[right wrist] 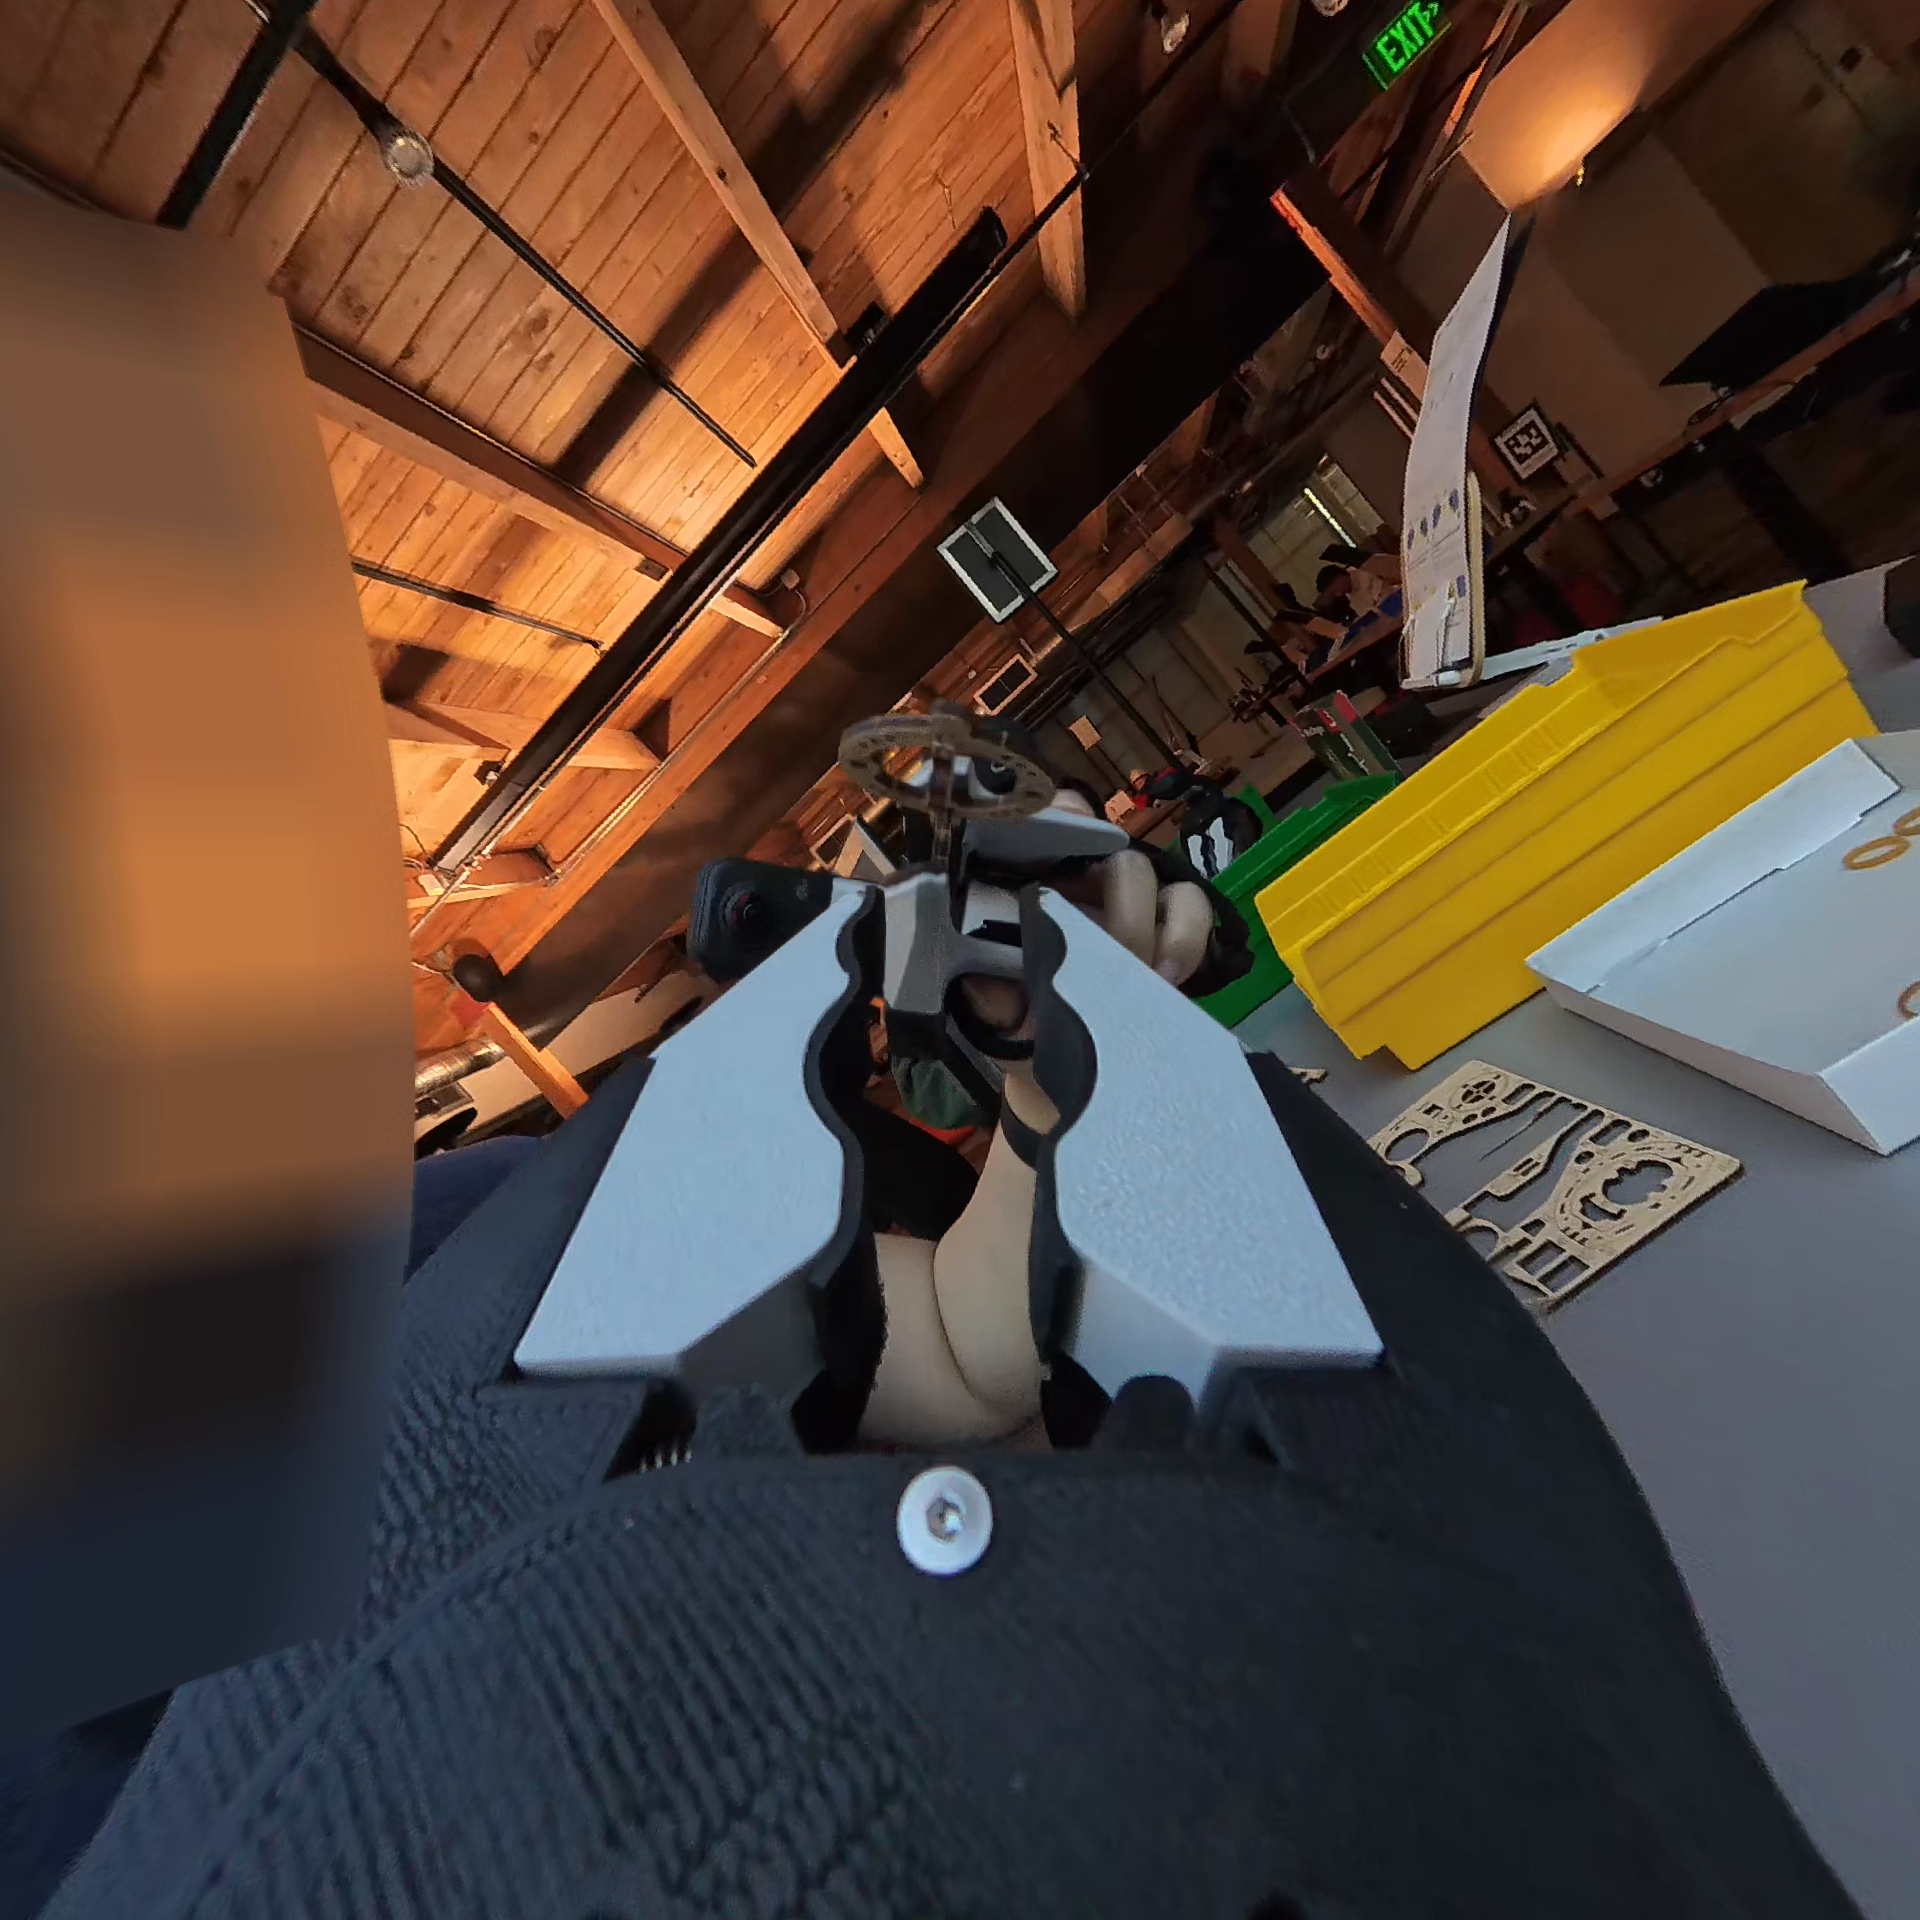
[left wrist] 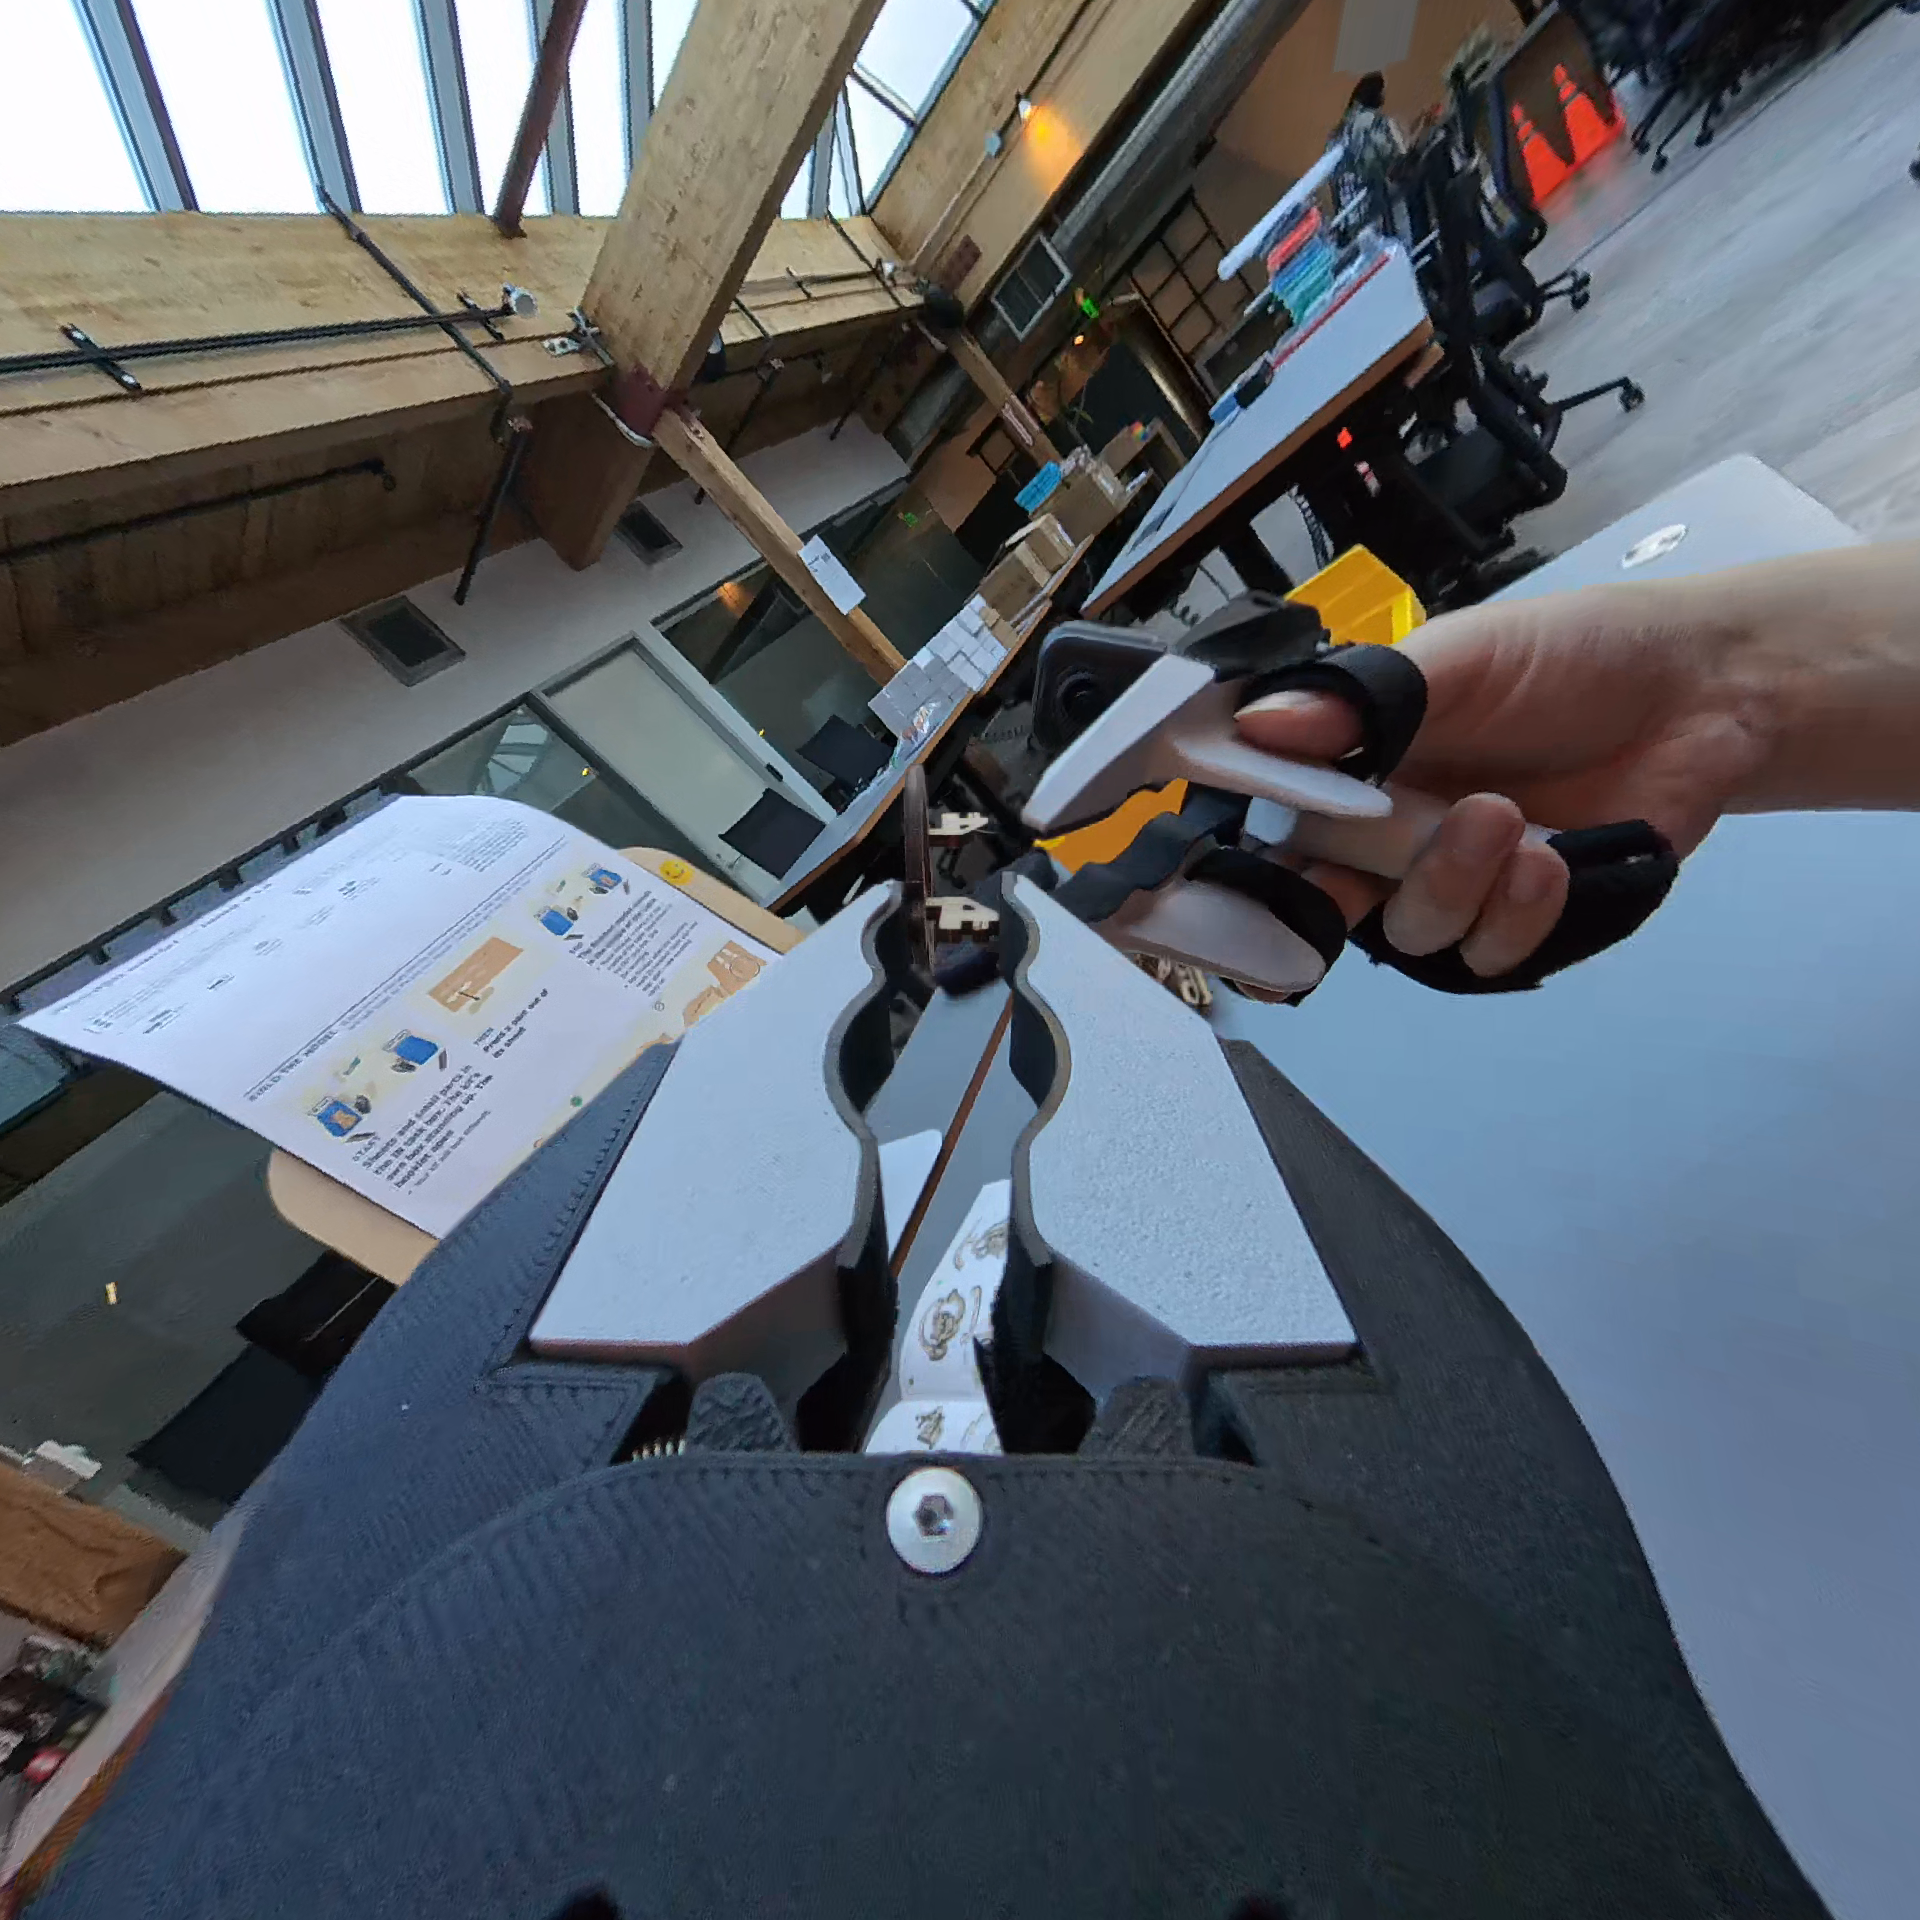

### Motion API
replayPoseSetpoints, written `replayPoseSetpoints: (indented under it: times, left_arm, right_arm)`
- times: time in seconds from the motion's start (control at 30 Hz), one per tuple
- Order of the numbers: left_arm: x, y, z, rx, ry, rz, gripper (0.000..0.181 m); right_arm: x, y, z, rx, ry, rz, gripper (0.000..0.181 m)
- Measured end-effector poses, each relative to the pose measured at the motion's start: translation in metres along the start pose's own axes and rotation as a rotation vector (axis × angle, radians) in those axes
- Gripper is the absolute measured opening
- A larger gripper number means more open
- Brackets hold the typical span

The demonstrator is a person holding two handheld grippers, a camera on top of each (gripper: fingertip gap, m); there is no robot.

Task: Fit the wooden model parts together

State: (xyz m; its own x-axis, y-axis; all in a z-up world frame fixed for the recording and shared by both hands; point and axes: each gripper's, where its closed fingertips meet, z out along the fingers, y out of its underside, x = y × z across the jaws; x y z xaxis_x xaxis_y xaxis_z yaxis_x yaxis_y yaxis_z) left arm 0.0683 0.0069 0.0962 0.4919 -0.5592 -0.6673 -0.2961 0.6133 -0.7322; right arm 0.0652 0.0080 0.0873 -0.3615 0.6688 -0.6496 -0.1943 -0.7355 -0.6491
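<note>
Both grippers are raised above the table and meet tip to tip. My left gripper (left wrist: 948,904) is shut on a round wooden wheel (left wrist: 916,847), seen edge-on, with a small tabbed wooden piece (left wrist: 966,916) between its pads. My right gripper (left wrist: 1029,847), held by a hand, comes in from the right. Its tips are closed on a second small tabbed piece (left wrist: 956,826) that touches the wheel. In the right wrist view the wheel (right wrist: 935,764) shows as a spoked ring just past my right gripper (right wrist: 951,894), and a thin wooden strut (right wrist: 940,836) runs down to its tips.
A laser-cut wooden sheet (right wrist: 1548,1174) lies on the grey table (right wrist: 1714,1455). A yellow bin (right wrist: 1558,821), a green bin (right wrist: 1268,842) and a white box (right wrist: 1745,966) stand behind it. An instruction sheet on a board (left wrist: 416,997) stands left, and a laptop (left wrist: 1683,540) lies far right. Only a small space, under 4 cm, lies between the two pairs of fingers.
</note>
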Motion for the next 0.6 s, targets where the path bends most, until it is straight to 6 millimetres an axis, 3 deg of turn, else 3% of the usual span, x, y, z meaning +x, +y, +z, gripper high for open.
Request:
replayPoseSetpoints:
  times: [0.13, 0.27, 0.4, 0.53, 0.6]
  left_arm:
    - [-0.007, -0.009, -0.003, 0.045, 0.066, -0.082, 0.014]
    - [-0.01, -0.014, -0.007, 0.039, 0.147, -0.108, 0.014]
    - [-0.008, -0.018, -0.007, 0.038, 0.221, -0.176, 0.014]
    - [-0.01, -0.013, -0.006, 0.012, 0.233, -0.176, 0.014]
    - [-0.01, -0.009, -0.006, 0.004, 0.249, -0.187, 0.014]
  right_arm:
    - [0.0, 0.005, -0.008, -0.106, 0.092, -0.174, 0.02]
    - [0.002, -0.024, -0.021, -0.222, 0.283, -0.69, 0.028]
    - [-0.029, -0.031, 0.001, -0.348, 0.196, -1.229, 0.034]
    - [-0.026, -0.021, 0.026, -0.528, 0.152, -1.401, 0.033]
    - [-0.022, -0.016, 0.032, -0.59, 0.121, -1.425, 0.023]
